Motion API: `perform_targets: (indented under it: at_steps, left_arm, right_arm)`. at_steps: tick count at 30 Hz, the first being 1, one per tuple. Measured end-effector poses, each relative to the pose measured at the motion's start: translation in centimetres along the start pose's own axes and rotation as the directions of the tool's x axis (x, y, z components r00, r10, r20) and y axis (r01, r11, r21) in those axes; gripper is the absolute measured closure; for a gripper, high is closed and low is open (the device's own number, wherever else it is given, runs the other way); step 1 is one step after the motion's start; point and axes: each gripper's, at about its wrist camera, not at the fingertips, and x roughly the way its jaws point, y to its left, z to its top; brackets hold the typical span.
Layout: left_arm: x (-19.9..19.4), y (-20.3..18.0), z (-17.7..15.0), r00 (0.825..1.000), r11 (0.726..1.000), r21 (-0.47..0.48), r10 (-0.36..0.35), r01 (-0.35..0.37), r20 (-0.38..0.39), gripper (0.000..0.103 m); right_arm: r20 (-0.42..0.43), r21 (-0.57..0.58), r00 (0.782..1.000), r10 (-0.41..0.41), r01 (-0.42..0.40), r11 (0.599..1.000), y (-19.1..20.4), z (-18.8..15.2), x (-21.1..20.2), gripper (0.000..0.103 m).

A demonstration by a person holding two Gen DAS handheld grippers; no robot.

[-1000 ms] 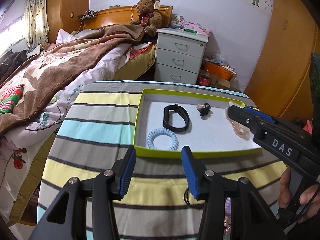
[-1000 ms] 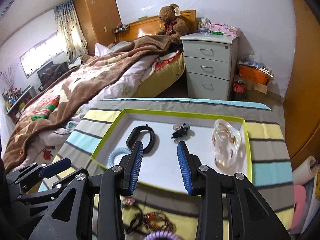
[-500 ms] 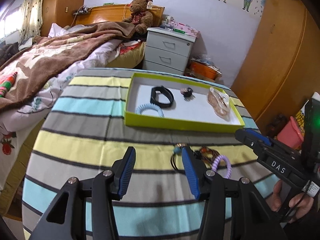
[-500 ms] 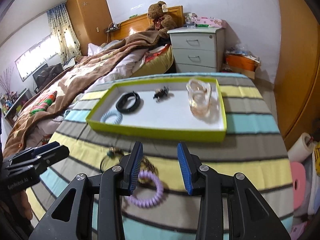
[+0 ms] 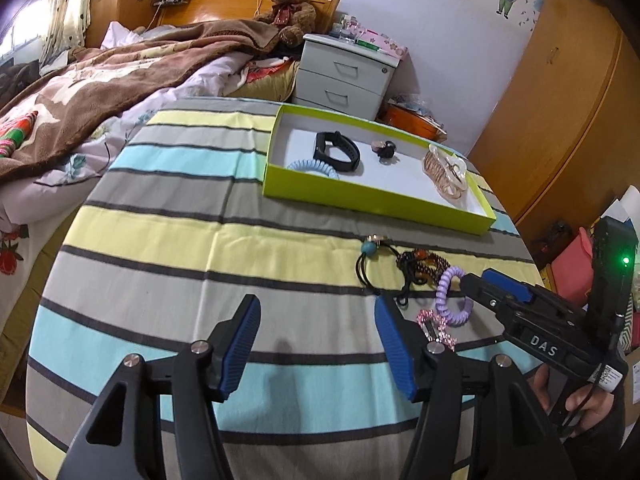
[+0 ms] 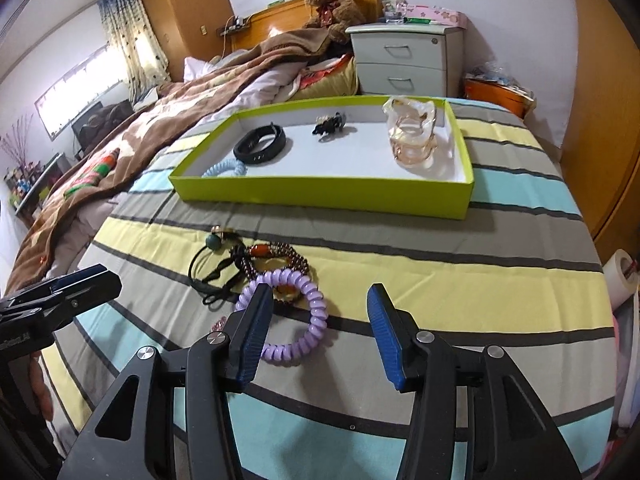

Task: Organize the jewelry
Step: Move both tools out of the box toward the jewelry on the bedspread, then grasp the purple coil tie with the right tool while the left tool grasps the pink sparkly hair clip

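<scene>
A lime-green tray (image 5: 376, 200) (image 6: 320, 194) holds a black band (image 6: 260, 144), a blue coil tie (image 5: 314, 168), a small dark clip (image 6: 330, 124) and a clear amber claw clip (image 6: 412, 136). On the striped cloth in front of it lie a purple coil tie (image 6: 296, 312) (image 5: 450, 296), a brown bead bracelet (image 6: 276, 258), a black cord with a teal bead (image 6: 214, 242) and a pink sparkly piece (image 5: 434, 324). My right gripper (image 6: 318, 292) hovers over the purple tie, jaws opening, its pads not touching the tie. My left gripper (image 5: 316, 308) is opening over bare cloth, empty.
The round table's striped cloth (image 5: 180, 240) drops off at the near and left edges. A bed with a brown blanket (image 5: 120, 80) is at the left, a grey nightstand (image 5: 344, 76) behind the tray, and wooden wardrobe doors (image 5: 560, 120) at the right.
Both grippers have pulled back from the tray toward the near side of the table and sunk lower. The loose pile has come into view. Both pairs of jaws stand wider.
</scene>
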Motion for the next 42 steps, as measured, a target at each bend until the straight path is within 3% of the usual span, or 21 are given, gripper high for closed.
perform_targets:
  at_steps: [9, 14, 18, 42]
  left_arm:
    - [0.1, -0.7, -0.9, 1.000, 1.000, 0.018, -0.010, 0.011, -0.029, 0.042]
    - [0.2, -1.4, -1.1, 0.999, 1.000, 0.029, -0.009, 0.010, -0.035, 0.042]
    - [0.3, -1.9, -1.4, 0.999, 0.999, 0.038, 0.004, -0.002, -0.047, 0.042]
    - [3.3, -8.3, -2.2, 0.993, 0.987, 0.159, 0.005, 0.014, -0.119, 0.042]
  right_arm:
    - [-0.015, -0.031, 1.000, -0.023, 0.022, 0.999, 0.4, -0.6, 0.2, 0.056]
    - [-0.024, -0.068, 0.999, -0.042, 0.040, 0.997, 0.9, -0.7, 0.2, 0.079]
    - [-0.025, -0.073, 0.998, -0.054, 0.052, 0.996, 0.8, -0.8, 0.1, 0.091]
    - [0.108, 0.050, 0.993, -0.042, 0.037, 0.998, -3.0, -1.9, -5.7, 0.093]
